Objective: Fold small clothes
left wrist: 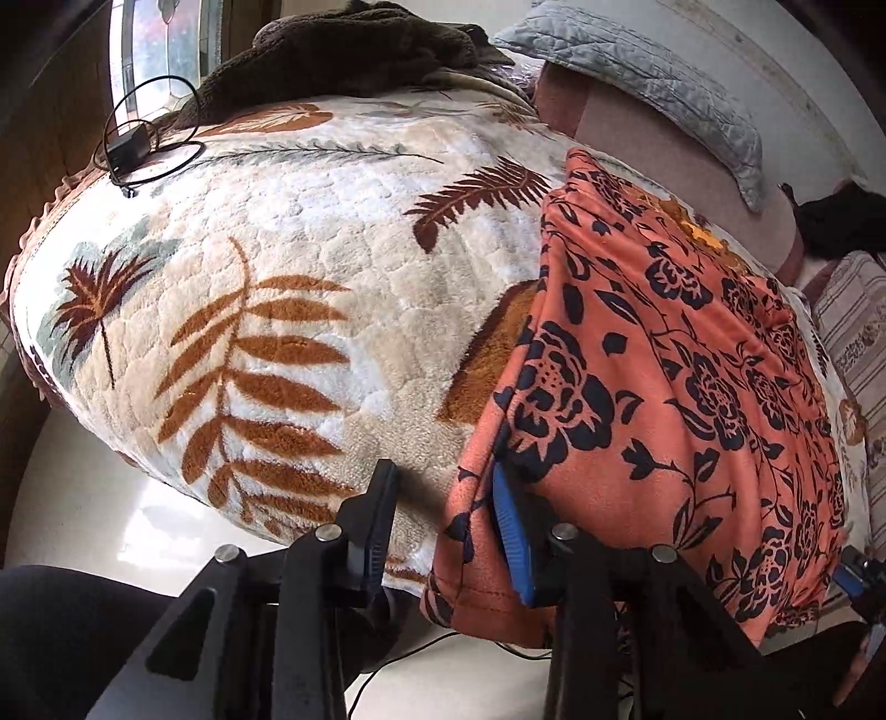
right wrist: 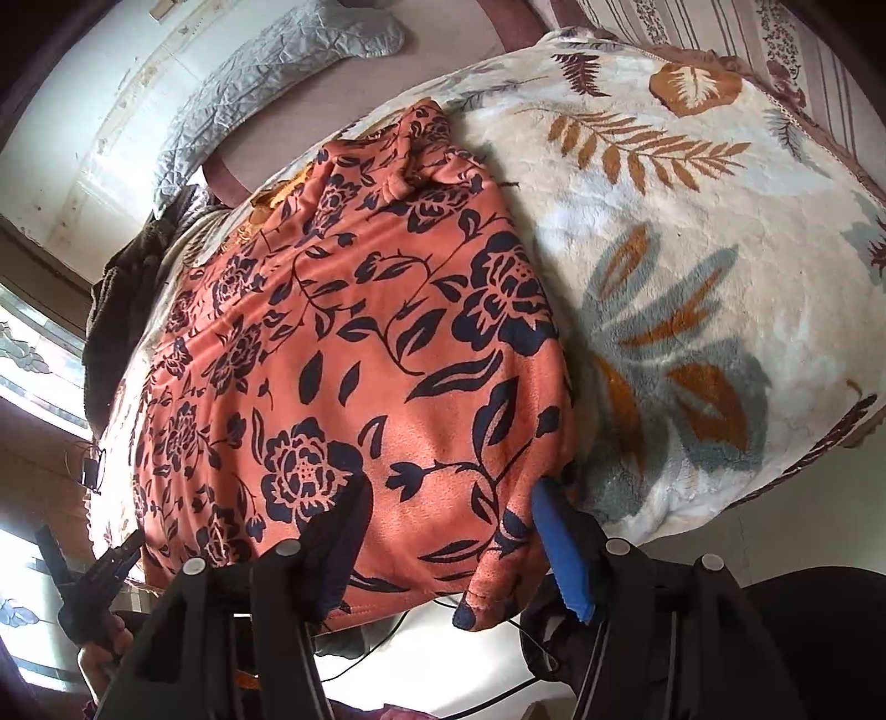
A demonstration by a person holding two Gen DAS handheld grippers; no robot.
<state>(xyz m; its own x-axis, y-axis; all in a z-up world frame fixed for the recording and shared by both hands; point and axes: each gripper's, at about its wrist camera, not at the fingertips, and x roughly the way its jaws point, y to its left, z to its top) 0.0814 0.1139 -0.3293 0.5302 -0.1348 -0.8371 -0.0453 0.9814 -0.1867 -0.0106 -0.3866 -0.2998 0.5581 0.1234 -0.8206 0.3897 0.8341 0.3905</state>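
Our left claw (left wrist: 448,531) sits at the near left corner of the orange flowered cloth (left wrist: 664,387). Its fingers are partly apart. The blue finger (left wrist: 512,537) lies against the cloth's left edge, and the black finger (left wrist: 376,520) is out over the leaf blanket (left wrist: 277,277). We cannot see the fingers pinching the cloth, so we think this claw is open.

Our right claw (right wrist: 448,531) is at the near right corner of the same cloth (right wrist: 360,332). Its fingers stand apart too, one on each side of the hem. The cloth's bottom edge hangs between them, but the pads do not look pressed on it.

The cloth lies flat on the blanket on the bed (left wrist: 653,138). Its long way runs from us toward the far end, so both claws are at its near short edge. Each claw has its own corner, equally close. To fold, we think both corners must be pinched and carried away from us.

The left view shows the black cable and plug (left wrist: 133,149) on the blanket's far corner, and the brown throw (left wrist: 354,50). The right view shows the cloth's far end bunched up (right wrist: 410,166), and our left claw small at the bottom left.
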